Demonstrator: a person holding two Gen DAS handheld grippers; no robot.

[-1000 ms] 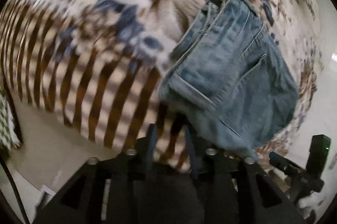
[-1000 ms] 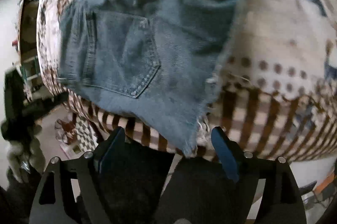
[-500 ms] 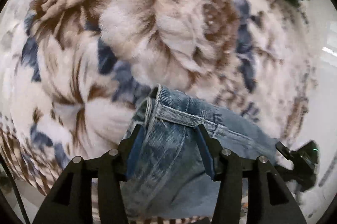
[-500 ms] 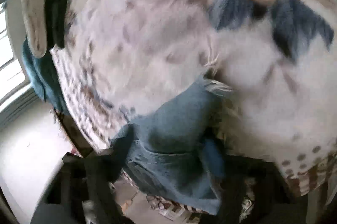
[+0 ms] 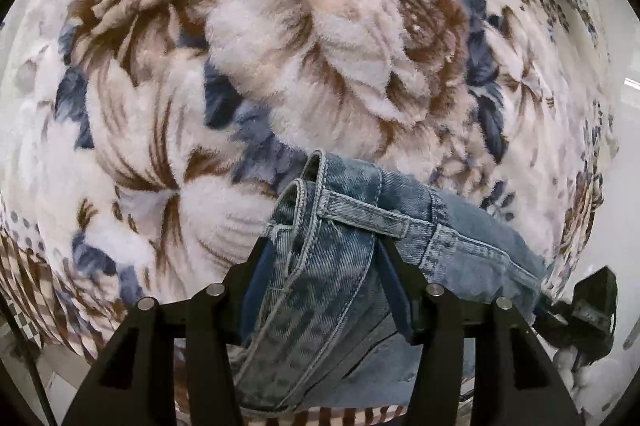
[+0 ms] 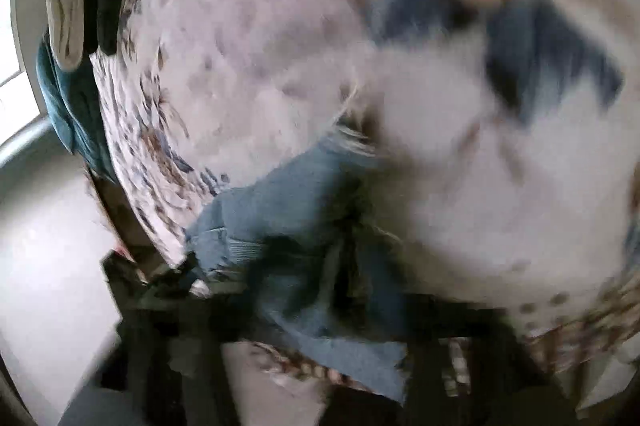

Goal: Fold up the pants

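The pants are blue denim point(image 5: 328, 266), lying on a fleecy floral blanket point(image 5: 280, 45). In the left wrist view my left gripper point(image 5: 322, 258) is shut on the waistband, with a belt loop and the doubled edge bunched between the blue pads. In the right wrist view, which is blurred by motion, the frayed hem end of the denim point(image 6: 304, 226) runs between the dark fingers of my right gripper point(image 6: 332, 290), which looks shut on it. The rest of the pants is hidden below both grippers.
The blanket point(image 6: 440, 145) covers the whole bed. A dark teal cloth and a pale cushion point(image 6: 64, 17) lie at the far edge. A black stand point(image 5: 592, 302) is beside the bed at lower right, over a pale floor point(image 6: 40, 246).
A second ago both grippers were above the flat pants near the striped blanket edge. Both have closed on the denim and carried it further onto the floral part of the blanket.
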